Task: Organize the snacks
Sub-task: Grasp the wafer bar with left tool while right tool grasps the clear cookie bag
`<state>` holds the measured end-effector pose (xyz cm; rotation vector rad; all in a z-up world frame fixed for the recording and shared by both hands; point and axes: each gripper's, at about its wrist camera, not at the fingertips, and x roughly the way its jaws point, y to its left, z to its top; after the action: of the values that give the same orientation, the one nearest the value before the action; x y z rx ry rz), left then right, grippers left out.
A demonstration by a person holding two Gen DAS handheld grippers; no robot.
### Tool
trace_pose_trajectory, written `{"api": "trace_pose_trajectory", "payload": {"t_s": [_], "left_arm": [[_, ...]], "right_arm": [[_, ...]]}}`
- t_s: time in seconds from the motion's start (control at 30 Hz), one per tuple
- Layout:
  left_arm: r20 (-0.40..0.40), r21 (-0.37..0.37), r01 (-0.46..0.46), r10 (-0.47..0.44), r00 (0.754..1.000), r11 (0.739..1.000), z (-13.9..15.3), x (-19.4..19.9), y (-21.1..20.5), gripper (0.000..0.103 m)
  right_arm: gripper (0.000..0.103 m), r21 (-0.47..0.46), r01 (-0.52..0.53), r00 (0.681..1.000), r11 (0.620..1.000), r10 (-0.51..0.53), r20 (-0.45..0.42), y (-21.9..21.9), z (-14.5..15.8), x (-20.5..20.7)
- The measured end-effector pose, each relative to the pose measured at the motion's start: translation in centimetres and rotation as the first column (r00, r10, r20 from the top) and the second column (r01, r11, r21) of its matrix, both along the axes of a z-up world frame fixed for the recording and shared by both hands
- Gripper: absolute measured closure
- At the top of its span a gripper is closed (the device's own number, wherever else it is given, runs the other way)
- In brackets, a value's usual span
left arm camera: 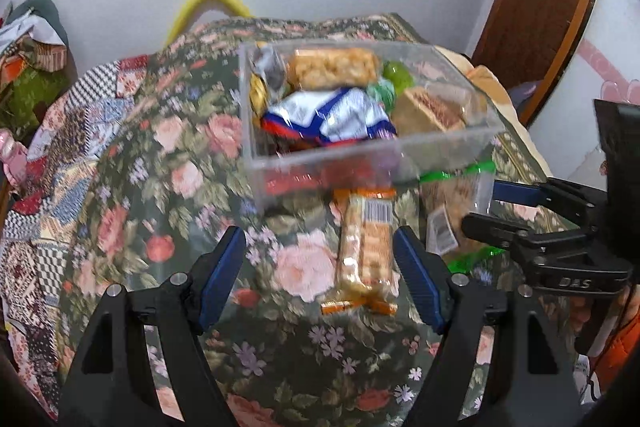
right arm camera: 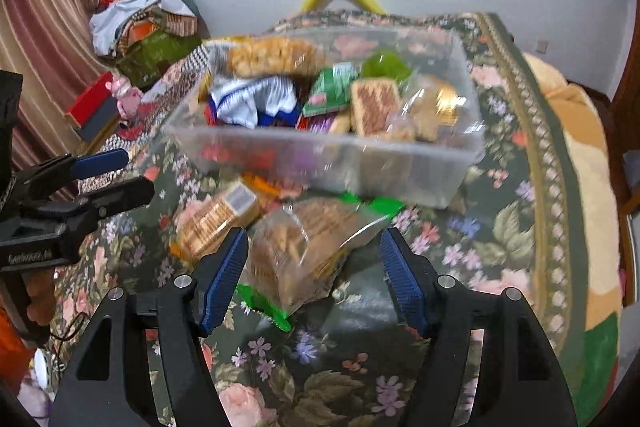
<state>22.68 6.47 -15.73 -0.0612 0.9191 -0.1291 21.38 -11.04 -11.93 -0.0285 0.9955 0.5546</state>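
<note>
Orange bar (left arm camera: 366, 255) is being framed lengthwise, just beyond the left hand-held gripper (left arm camera: 320, 275); jaws parted wide, nothing gripped; right hand-held gripper (right arm camera: 314, 279), likewise parted and empty, is being held over the green-edged bag (right arm camera: 308, 251).

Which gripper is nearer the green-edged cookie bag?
Right. The right gripper has the green-edged cookie bag lying between its open fingers. The left gripper sits beside it, lined up over the orange-ended bar instead.

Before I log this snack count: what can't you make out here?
- Print on the orange-ended cracker bar: motion-blurred, left wrist view.
- Snacks low in the clear plastic box: hidden under the upper packets, both views.
- Green-edged clear biscuit bag: its near end is behind the right gripper fingers.
</note>
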Motion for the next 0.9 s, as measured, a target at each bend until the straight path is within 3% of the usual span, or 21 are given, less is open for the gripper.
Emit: {"api": "trace_pose_trajectory", "payload": {"t_s": [0.27,0.53,0.8,0.9], "left_arm": [[-0.043,-0.015,0.015,-0.016,0.999,1.0,-2.1,0.5,-1.0,0.027],[-0.095,-0.041,0.034,-0.038,0.995,0.999,-4.1,1.8,-2.2,0.027],[-0.114,-0.037,0.018,-0.022,0.993,0.999,-5.5,3.4,-2.8,0.028],[-0.114,-0.023,0.03,-0.032,0.993,0.999,-5.8,3.7,-3.2,0.042]], "right_arm": [[0.036,0.001,-0.021,0.998,1.0,0.021,-0.063,1.1,-1.9,1.1],[0.054,0.01,-0.038,0.999,0.999,0.039,-0.023,0.1,-1.4,0.0],[0.057,-0.002,0.001,1.0,1.0,-0.001,0.002,-1.8,-0.8,-0.8],[0.057,-0.001,0.015,1.0,1.0,-0.015,0.002,-2.5,-0.6,-1.1]]}}
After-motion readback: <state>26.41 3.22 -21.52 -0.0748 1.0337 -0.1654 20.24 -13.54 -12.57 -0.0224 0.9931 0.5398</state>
